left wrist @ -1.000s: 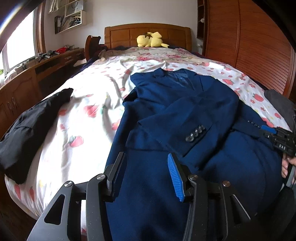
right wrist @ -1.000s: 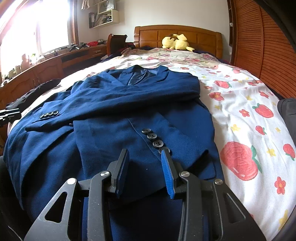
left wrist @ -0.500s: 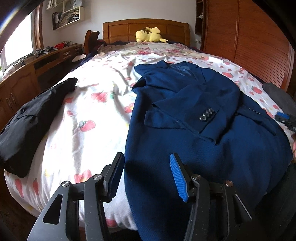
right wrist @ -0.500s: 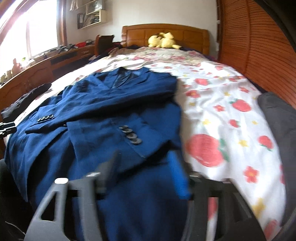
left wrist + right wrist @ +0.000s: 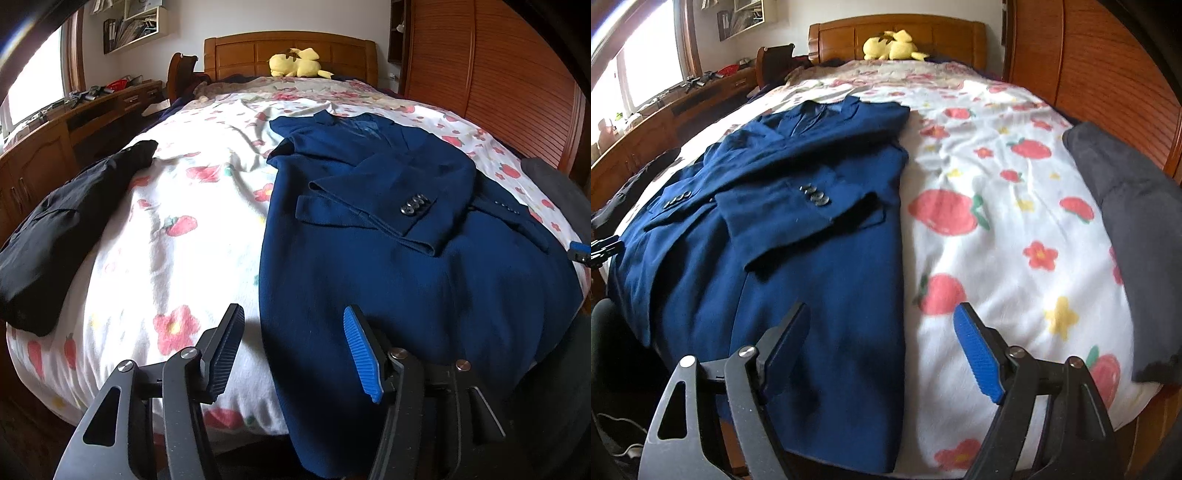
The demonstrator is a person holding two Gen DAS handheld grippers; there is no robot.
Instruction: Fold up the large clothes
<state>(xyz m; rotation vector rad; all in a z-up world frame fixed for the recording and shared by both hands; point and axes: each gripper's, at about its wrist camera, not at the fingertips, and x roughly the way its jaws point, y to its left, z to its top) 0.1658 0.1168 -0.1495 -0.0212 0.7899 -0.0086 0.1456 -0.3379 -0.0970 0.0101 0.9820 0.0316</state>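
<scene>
A navy blue suit jacket (image 5: 369,266) (image 5: 783,266) lies face up on the flowered bed sheet (image 5: 177,229) (image 5: 997,229), both sleeves folded across its front, hem hanging over the bed's near edge. My left gripper (image 5: 293,314) hovers over the jacket's left hem edge. Its jaws are opening and the pads touch nothing. My right gripper (image 5: 881,308) hovers over the jacket's right hem edge, jaws wide but closing, with the cloth edge below the gap and not pinched. Each gripper shows at the other view's edge: the right gripper (image 5: 580,253), the left gripper (image 5: 604,247).
A black garment (image 5: 55,229) lies at the bed's left edge and a dark grey one (image 5: 1137,229) at the right edge. A yellow plush toy (image 5: 295,62) rests by the wooden headboard (image 5: 288,48). A wooden desk (image 5: 44,147) runs along the left; a slatted wooden wardrobe (image 5: 509,81) stands on the right.
My left gripper shifted left to the jacket's left edge and spread a little. My right gripper swung right to the jacket's right edge and its jaws spread much wider.
</scene>
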